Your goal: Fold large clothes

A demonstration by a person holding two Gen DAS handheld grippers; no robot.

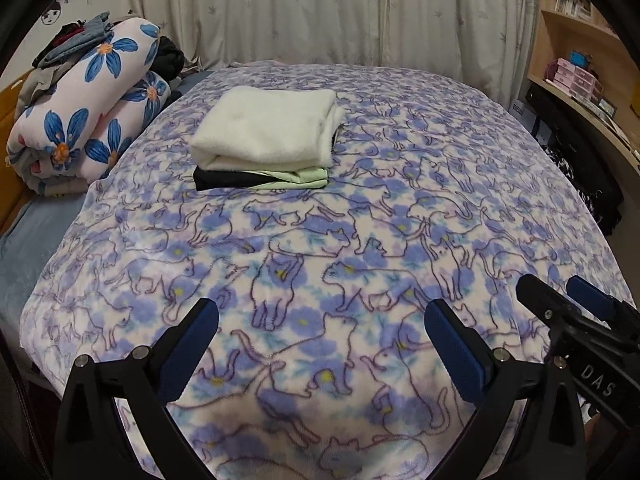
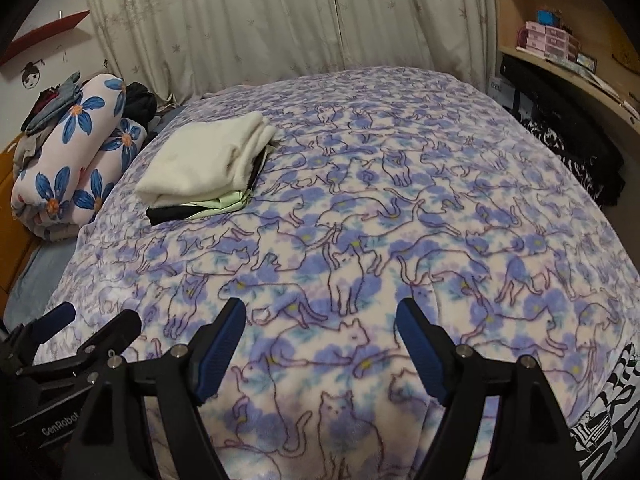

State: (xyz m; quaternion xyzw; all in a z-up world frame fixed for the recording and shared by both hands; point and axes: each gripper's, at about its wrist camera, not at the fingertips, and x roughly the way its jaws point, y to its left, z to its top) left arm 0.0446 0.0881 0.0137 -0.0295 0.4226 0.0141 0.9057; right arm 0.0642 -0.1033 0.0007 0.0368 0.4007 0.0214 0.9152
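Fleece, soft and thick, covers the whole bed: a cat-print blanket (image 1: pixel 360 216) in lilac and white, spread almost flat. Toward eleven o'clock from where the grippers hover sits a pile of folded clothes (image 1: pixel 266 140), a cream fuzzy piece on top, a pale green one and a black one beneath. Further out at ten o'clock a flowered quilt (image 1: pixel 92 108) lies rolled against the wall, with loose garments (image 1: pixel 72 46) heaped on it.

The left gripper (image 1: pixel 322 322) and the right gripper (image 2: pixel 320 322) both stand spread wide with nothing between the pads, side by side above the blanket's near edge. No unfolded garment lies in front of them; whether the blanket itself is the next piece to fold I cannot tell.

If it is, I judge it bulky but light, limp, and grippy rather than slick. It will sag and drag, so the sound hold is a near corner in each gripper, pinching a good thickness of the hem at five and seven o'clock.
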